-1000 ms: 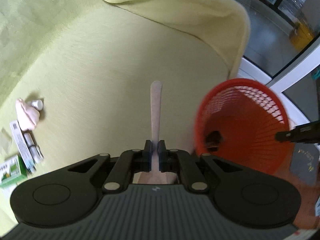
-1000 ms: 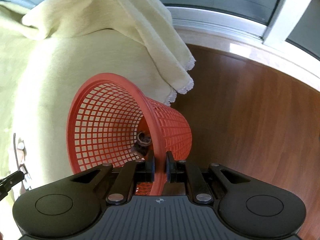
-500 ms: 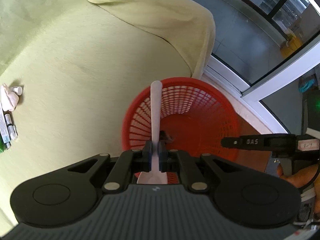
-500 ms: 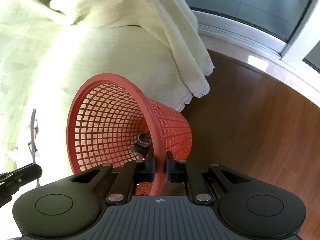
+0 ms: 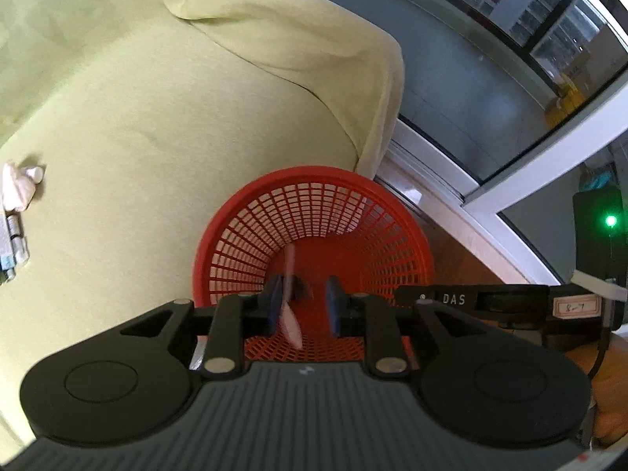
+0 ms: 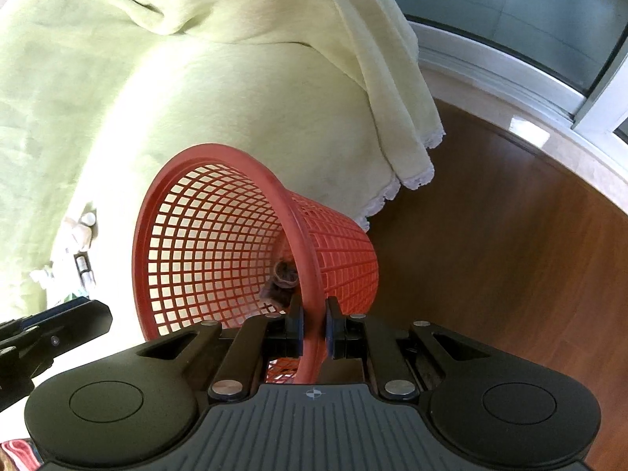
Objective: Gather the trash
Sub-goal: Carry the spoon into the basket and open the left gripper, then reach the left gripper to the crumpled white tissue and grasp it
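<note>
My left gripper [image 5: 301,300] hangs over the mouth of the red mesh basket [image 5: 314,227], and its jaws are opening. A pale flat stick [image 5: 289,302] is blurred between them, close to the left pad, and neither pad presses on it. In the right wrist view my right gripper [image 6: 313,325] is shut on the near rim of the red basket [image 6: 219,243], which is tilted towards the bed. A dark brown crumpled scrap [image 6: 283,274] lies inside the basket. More trash [image 5: 17,192] lies on the bed at the far left: a crumpled tissue and small tubes.
A pale green blanket [image 5: 157,117] covers the bed, and its lace-edged corner [image 6: 408,172] hangs beside the basket. Brown wooden floor [image 6: 510,235] spreads to the right. A window with a white frame [image 5: 490,180] runs behind. The other gripper's arm [image 5: 490,306] juts in from the right.
My left gripper carried the stick from above the bed to above the basket, then its jaws parted and the stick slipped down, tilted. The right gripper kept its hold on the rim.
</note>
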